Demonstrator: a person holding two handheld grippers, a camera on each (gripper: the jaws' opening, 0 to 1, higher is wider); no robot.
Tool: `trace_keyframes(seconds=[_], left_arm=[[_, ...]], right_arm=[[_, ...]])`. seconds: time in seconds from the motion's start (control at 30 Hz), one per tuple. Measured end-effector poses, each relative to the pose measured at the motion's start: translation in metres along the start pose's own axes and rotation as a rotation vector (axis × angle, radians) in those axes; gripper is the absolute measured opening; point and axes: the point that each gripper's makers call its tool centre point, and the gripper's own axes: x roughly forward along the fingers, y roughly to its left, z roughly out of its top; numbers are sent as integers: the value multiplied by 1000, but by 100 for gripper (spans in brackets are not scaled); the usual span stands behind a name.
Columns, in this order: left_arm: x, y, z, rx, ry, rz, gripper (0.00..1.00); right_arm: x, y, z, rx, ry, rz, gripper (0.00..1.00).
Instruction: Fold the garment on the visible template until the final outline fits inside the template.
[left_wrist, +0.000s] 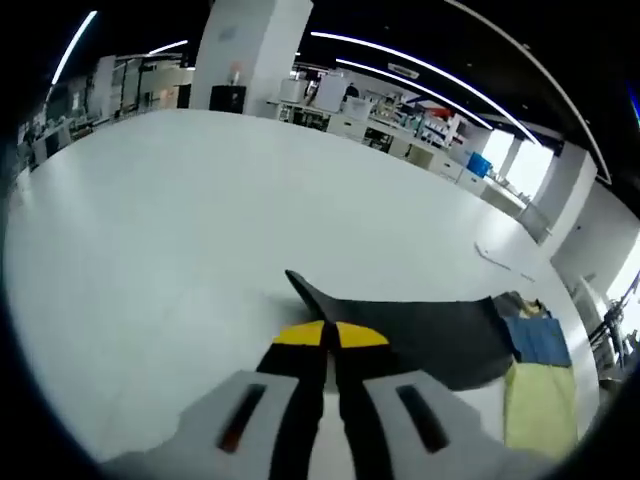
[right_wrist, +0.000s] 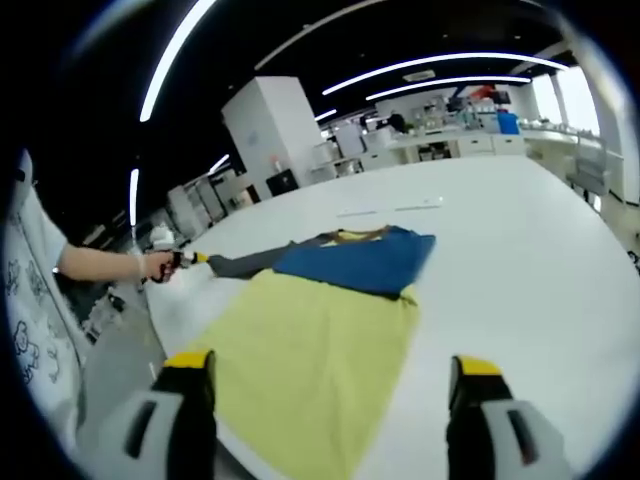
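The garment lies flat on the white table (right_wrist: 520, 240). It has a yellow body (right_wrist: 310, 350), a blue band (right_wrist: 360, 262) and a dark grey part (right_wrist: 245, 263). In the left gripper view the dark grey cloth (left_wrist: 420, 335) runs from the jaws toward the blue (left_wrist: 538, 340) and yellow (left_wrist: 538, 400) parts. My left gripper (left_wrist: 330, 335) is shut, with the dark cloth pinched at its yellow tips. The right gripper view shows that gripper (right_wrist: 188, 259) in a hand, holding the stretched dark end. My right gripper (right_wrist: 332, 372) is open wide above the yellow hem, holding nothing.
The table (left_wrist: 200, 200) stretches wide and white beyond the garment. Thin pale strips (right_wrist: 390, 209) lie on it past the blue band. A person's arm (right_wrist: 95, 265) and patterned clothing (right_wrist: 30, 340) stand at the table's left edge. Shelves and benches line the room behind.
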Motion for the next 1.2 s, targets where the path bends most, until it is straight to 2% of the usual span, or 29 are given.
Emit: trace_keyframes(seconds=[0.1, 0.17, 0.23, 0.33, 0.43, 0.47, 0.53, 0.73, 0.8, 0.97, 1.1, 1.2], left_arm=[[-3, -34, 14, 14, -16, -71, 0], [-2, -61, 29, 26, -37, -135, 0], [-2, -83, 35, 36, -49, -185, 0], [1, -118, 44, 110, -68, -240, 0], [0, -145, 51, 86, -85, -284, 0], [0, -148, 52, 83, -86, -290, 0], [0, -170, 54, 58, -89, -328, 0], [7, -219, 57, 67, -66, -429, 0], [19, -227, 62, 75, -57, -452, 0], [15, -277, 50, 74, -50, -518, 0], [12, -300, 48, 51, -44, -561, 0], [8, -335, 40, 60, -29, -615, 0]], right_arm=[[1, 1, 3, -4, -12, 7, 98], [1, 0, 5, -1, -23, 13, 98], [0, 0, 6, 2, -31, 17, 98], [0, -1, 4, -6, -28, 18, 98], [-1, -3, 1, 2, -31, 21, 98], [-2, -3, 1, 3, -34, 21, 98], [-4, -4, 2, 11, -48, 20, 98], [-5, -9, -3, 38, -65, 11, 97], [-6, -10, -3, 43, -75, 7, 97], [-7, -12, -5, 57, -84, 10, 97], [-10, -11, -8, 55, -86, 8, 97], [-12, -15, -10, 62, -87, 6, 97]])
